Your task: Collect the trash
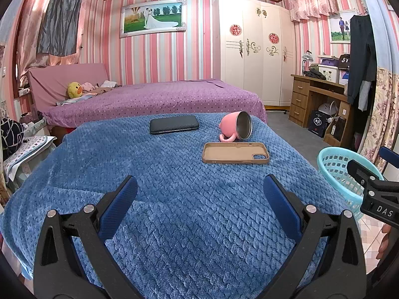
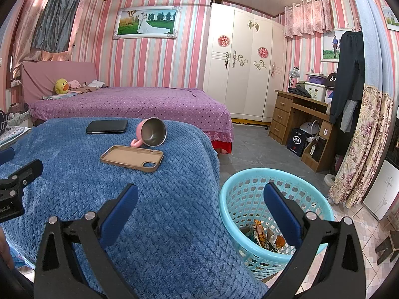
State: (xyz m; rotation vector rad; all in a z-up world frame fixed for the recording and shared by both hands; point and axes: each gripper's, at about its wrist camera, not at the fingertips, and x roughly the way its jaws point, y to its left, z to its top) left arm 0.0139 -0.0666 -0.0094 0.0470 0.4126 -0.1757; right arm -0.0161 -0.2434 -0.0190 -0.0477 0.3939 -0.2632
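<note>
Right wrist view: turquoise basket holds wrappers (pink mug empty).

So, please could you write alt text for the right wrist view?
The open right gripper hangs over a blue blanket and a turquoise basket holding wrappers. Beyond lie a tan phone case, tipped pink mug and black wallet.
</note>
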